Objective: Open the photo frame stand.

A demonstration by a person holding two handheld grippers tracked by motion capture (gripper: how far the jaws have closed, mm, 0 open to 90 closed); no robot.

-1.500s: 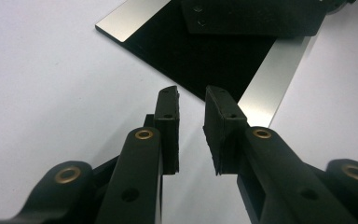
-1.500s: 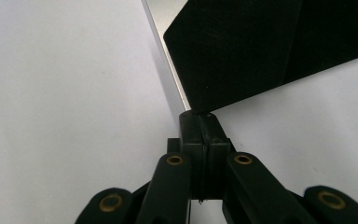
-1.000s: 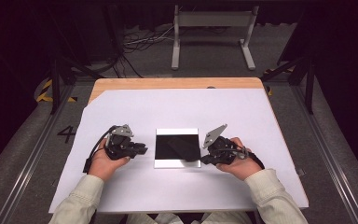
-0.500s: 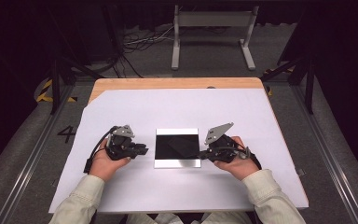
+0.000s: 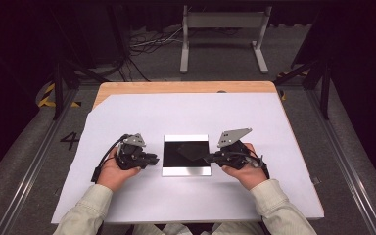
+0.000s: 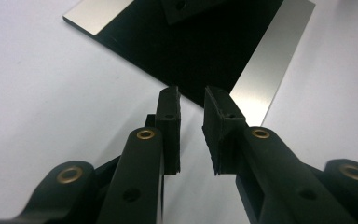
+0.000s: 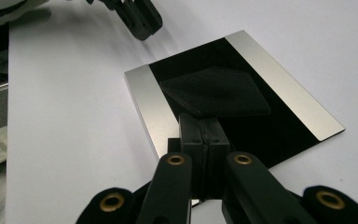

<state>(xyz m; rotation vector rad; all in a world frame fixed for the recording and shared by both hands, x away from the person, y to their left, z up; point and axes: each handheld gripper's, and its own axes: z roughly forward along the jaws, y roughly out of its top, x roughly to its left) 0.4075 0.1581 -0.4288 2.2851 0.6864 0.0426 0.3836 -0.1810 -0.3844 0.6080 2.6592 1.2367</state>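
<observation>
Item 1: my right gripper (image 5: 209, 157), jaws pressed together. It now sits further in over the flat black square plate with 2 brushed-silver edge bands (image 5: 186, 170) than 1 second ago, when it stood at the plate's right edge. In the right gripper view the tips (image 7: 204, 127) meet the near corner of a thin dark matte diamond-shaped sheet (image 7: 214, 91) lying on the plate's black centre; whether the corner is actually pinched I cannot tell. My judgement: the sheet is about to be lifted or slid, and grip on so thin an edge is the risk.

Item 2: my left gripper (image 5: 152, 159), jaws a little apart and empty, unmoved since 1 second ago, just beside the plate's left edge. The left gripper view puts its tips (image 6: 191, 100) at the plate's corner.

Item 3: the plate itself, flat on the table, between both grippers, position unchanged.

Item 4: white sheet covering the tabletop (image 5: 186, 115), with a wooden strip (image 5: 186, 87) bare at the far edge.

Item 5: room. Grey floor, dark surroundings, a grey metal stand (image 5: 223, 29) and loose cables (image 5: 147, 44) beyond the table.
</observation>
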